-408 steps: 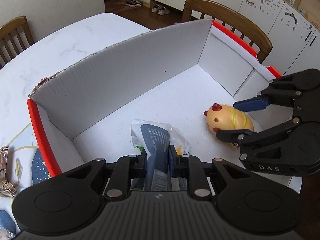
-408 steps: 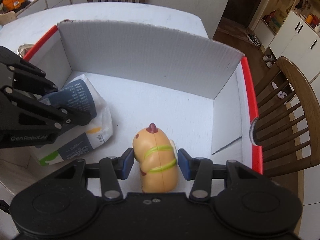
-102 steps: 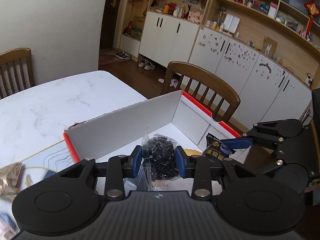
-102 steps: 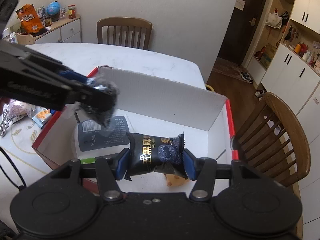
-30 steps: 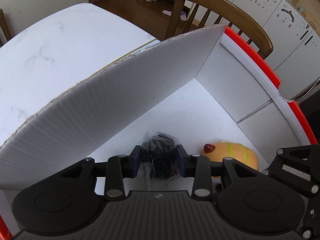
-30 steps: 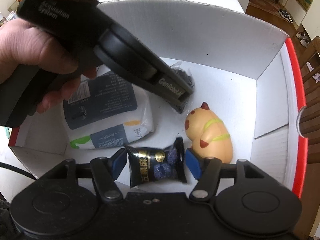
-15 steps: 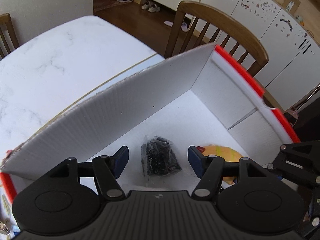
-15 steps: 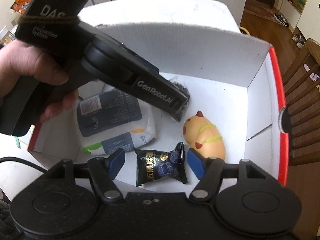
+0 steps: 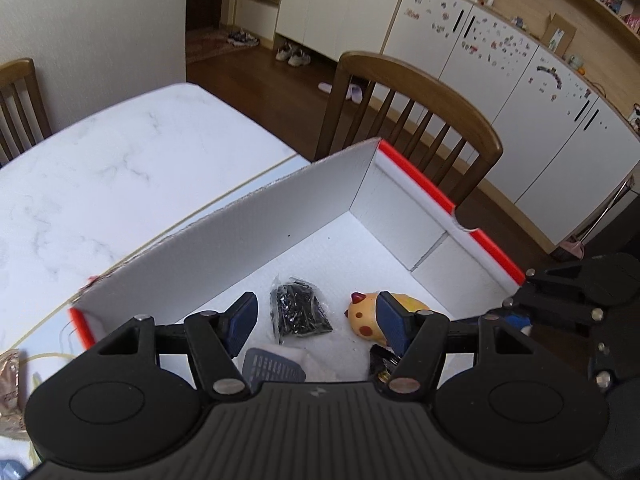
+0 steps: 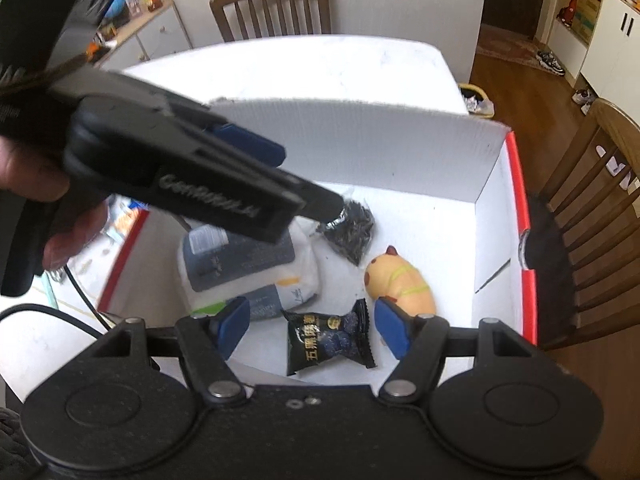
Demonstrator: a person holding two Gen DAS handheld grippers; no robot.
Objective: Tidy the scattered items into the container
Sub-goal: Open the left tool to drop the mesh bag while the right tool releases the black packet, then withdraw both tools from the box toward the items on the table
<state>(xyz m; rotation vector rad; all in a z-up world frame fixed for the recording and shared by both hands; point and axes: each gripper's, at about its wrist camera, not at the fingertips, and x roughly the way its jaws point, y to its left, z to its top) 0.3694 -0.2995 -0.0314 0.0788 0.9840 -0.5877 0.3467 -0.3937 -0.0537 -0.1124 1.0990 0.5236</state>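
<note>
The white cardboard box (image 9: 240,248) with a red rim stands on the table. On its floor lie a clear bag of black bits (image 9: 300,312), a yellow toy (image 9: 362,314), a black snack packet (image 10: 328,340) and a white and blue pack (image 10: 248,268). My left gripper (image 9: 318,320) hangs open above the bag, touching nothing. Over the black packet, my right gripper (image 10: 314,328) is open too, its pads clear of the packet. In the right wrist view the left gripper (image 10: 308,178) crosses the upper left and hides part of the pack.
A person's hand (image 10: 72,240) holds the left gripper. Wooden chairs (image 9: 420,120) stand close to the box's far and right sides. The white marble table (image 9: 120,160) stretches beyond the box. Snack wrappers (image 9: 8,376) and a black cable (image 10: 80,320) lie left of the box.
My left gripper opened and let go of the bag of black bits, which now lies on the box floor. Both grippers rose away from the box; the right pads moved off the black packet.
</note>
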